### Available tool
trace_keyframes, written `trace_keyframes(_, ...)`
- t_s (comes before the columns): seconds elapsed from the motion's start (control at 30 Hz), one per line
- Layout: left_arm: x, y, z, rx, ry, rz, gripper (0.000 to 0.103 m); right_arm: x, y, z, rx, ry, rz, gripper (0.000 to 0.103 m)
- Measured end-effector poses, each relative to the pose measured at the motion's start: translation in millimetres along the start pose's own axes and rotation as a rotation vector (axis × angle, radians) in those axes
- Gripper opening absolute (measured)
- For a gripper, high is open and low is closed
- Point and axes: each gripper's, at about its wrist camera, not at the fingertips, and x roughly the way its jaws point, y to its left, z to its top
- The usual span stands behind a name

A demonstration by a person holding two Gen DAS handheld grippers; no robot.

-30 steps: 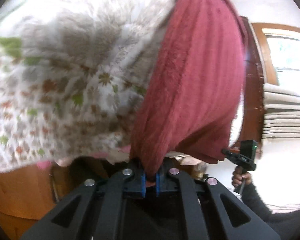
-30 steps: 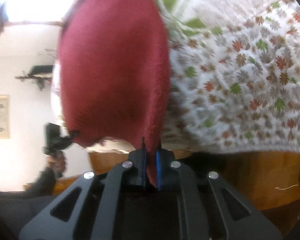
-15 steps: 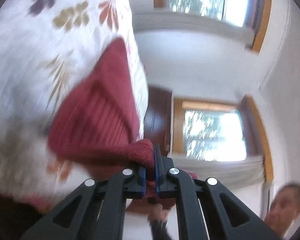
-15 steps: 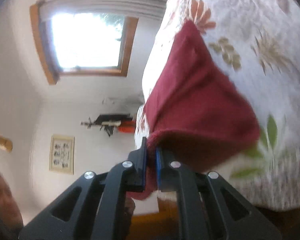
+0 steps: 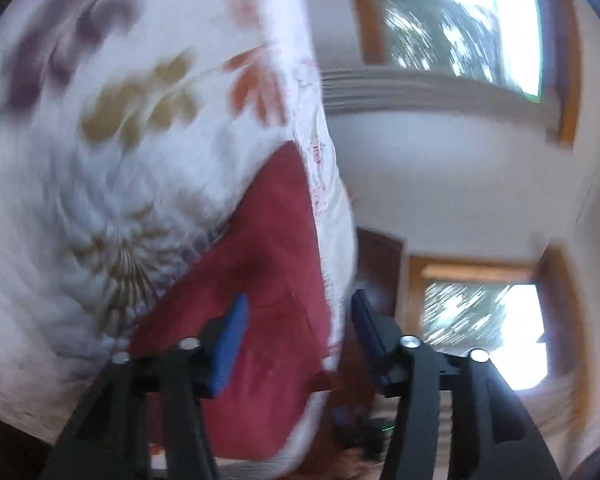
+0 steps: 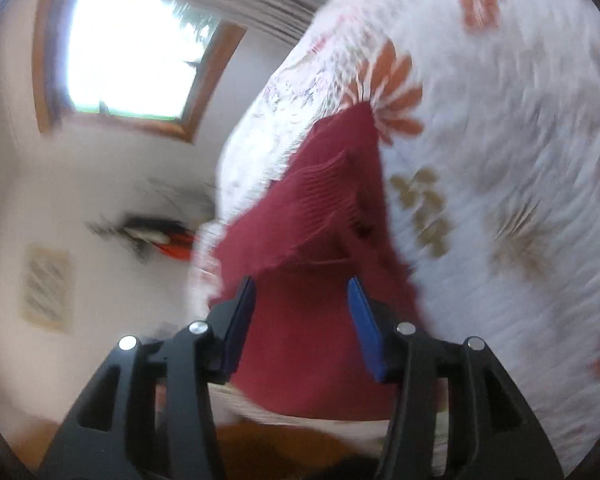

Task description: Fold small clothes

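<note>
The dark red ribbed knit garment (image 5: 268,264) lies spread on a white quilted bed cover with orange, olive and purple leaf prints (image 5: 112,168), near the cover's edge. In the left wrist view it fills the lower centre of the frame, tapering to a point toward mid-frame; in the right wrist view the same garment (image 6: 324,240) sits at centre, a ribbed fold crossing it.

The left gripper (image 5: 298,328) has its blue-padded fingers (image 5: 230,340) spread wide apart, gripping nothing, with the red cloth seen in the gap between them. The right gripper (image 6: 304,320) is likewise wide open, its fingers (image 6: 364,328) on either side of the garment's near part without closing on it.

Both views are blurred. Wood-framed windows (image 5: 480,28) occupy the right of the left view; one window (image 6: 132,52) shows in the upper left of the right view, above a white wall with a framed picture (image 6: 46,286).
</note>
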Motion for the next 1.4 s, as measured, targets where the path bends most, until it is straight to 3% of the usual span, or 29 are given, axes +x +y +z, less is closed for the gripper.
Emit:
trace_keyframes(0.13, -5, -46, -10, 0.296, 0.038, 0.224, 0.078, 20, 9, -7, -0.221, 0.064, -0.131, 0.055)
trace_keyframes(0.2, -1, -48, -24, 0.402, 0.074, 0.298, 0.086, 41, 19, -10, -0.345, 0.082, -0.194, 0.059)
trace_keyframes(0.3, 20, -40, -32, 0.501, 0.196, 0.378, 0.088, 72, 26, -20, -0.459, 0.105, -0.251, 0.061)
trace_keyframes(0.43, 37, -22, -22, 0.496, 0.261, 0.392, 0.088, 92, 36, -18, -0.521, 0.122, -0.319, 0.062)
trace_keyframes(0.7, 78, -9, 13, 0.527, 0.382, 0.413, 0.089, 104, 37, -6, -0.445, 0.155, -0.344, 0.062)
trace_keyframes(0.8, 89, -12, 16, 0.547, 0.441, 0.377, 0.088, 103, 39, -3, -0.414, 0.155, -0.328, 0.064)
trace_keyframes(0.83, 93, -15, 16, 0.578, 0.46, 0.367, 0.086, 104, 40, -2, -0.41, 0.156, -0.326, 0.064)
trace_keyframes(0.87, 95, -18, 15, 0.6, 0.464, 0.366, 0.074, 104, 40, -2, -0.404, 0.158, -0.324, 0.064)
trace_keyframes(0.9, 98, -20, 15, 0.631, 0.477, 0.364, 0.053, 104, 39, -2, -0.397, 0.165, -0.318, 0.062)
trace_keyframes(0.97, 102, -19, 17, 0.65, 0.487, 0.375, 0.037, 107, 37, -3, -0.378, 0.198, -0.301, 0.043)
trace_keyframes(1.07, 100, -21, 18, 0.677, 0.489, 0.38, 0.024, 106, 36, -5, -0.38, 0.21, -0.305, 0.029)
trace_keyframes(1.17, 95, -23, 20, 0.687, 0.477, 0.379, 0.017, 103, 34, -6, -0.384, 0.208, -0.301, 0.028)
trace_keyframes(1.23, 92, -22, 20, 0.685, 0.471, 0.384, 0.021, 102, 34, -6, -0.389, 0.201, -0.307, 0.032)
trace_keyframes(1.27, 93, -21, 20, 0.676, 0.472, 0.385, 0.035, 102, 33, -6, -0.393, 0.194, -0.318, 0.041)
trace_keyframes(1.3, 95, -19, 19, 0.667, 0.48, 0.383, 0.053, 102, 32, -5, -0.394, 0.183, -0.327, 0.043)
trace_keyframes(1.33, 97, -18, 18, 0.661, 0.488, 0.381, 0.058, 101, 31, -4, -0.39, 0.175, -0.335, 0.043)
trace_keyframes(1.4, 103, -18, 13, 0.68, 0.506, 0.39, 0.057, 100, 29, -2, -0.385, 0.172, -0.337, 0.044)
